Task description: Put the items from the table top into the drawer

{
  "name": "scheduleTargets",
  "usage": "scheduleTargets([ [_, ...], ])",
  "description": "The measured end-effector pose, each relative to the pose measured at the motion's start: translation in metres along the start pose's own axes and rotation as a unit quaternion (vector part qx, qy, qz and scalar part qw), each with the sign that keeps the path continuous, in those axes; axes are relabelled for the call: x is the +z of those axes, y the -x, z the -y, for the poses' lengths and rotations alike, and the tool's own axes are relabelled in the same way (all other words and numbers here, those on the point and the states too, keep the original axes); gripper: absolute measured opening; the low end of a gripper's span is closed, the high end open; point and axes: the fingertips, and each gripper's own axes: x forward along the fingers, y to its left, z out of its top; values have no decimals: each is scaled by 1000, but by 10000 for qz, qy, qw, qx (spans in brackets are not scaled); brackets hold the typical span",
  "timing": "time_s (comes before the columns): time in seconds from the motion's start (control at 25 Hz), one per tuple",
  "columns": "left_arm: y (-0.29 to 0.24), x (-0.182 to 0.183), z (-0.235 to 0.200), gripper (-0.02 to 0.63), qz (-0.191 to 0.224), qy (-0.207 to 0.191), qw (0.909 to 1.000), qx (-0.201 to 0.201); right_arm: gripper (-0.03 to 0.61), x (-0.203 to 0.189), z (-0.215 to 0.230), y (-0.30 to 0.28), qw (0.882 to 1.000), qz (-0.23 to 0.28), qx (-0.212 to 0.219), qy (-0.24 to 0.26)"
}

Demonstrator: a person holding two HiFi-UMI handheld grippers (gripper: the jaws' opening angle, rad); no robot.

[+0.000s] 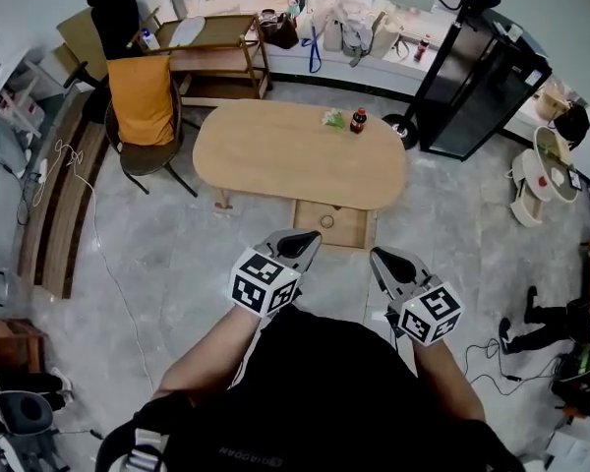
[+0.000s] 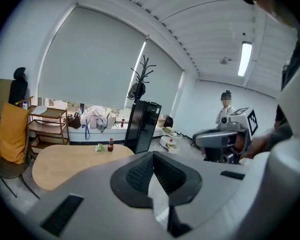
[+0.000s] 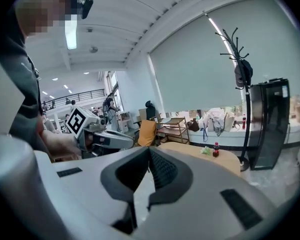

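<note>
From the middle of the oval table (image 1: pixel 275 160) in the head view, the bottle (image 1: pixel 358 120) stands on the top toward 1 o'clock near the far edge, with a small crumpled packet (image 1: pixel 332 118) just beside it at its 9 o'clock. The open drawer (image 1: pixel 346 230) juts out under the table's 6 o'clock edge. A draped chair (image 1: pixel 144 106) stands at 10 o'clock, a shelf cart (image 1: pixel 216 59) at 11 and a tall cabinet (image 1: pixel 477 87) at 2, all apart from the table.
</note>
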Motion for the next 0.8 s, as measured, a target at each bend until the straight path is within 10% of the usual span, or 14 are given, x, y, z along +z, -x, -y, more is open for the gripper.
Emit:
scheduleTargets([
  [0.36,19,-68,118,5,-368,-138,9991,155,3,-81,-17,88,9985,-247,209,-449],
  [0.8,59,-70,105,5,-394,-105,9990,170,3,-82,-58,90,9996,-67,-5,-280],
])
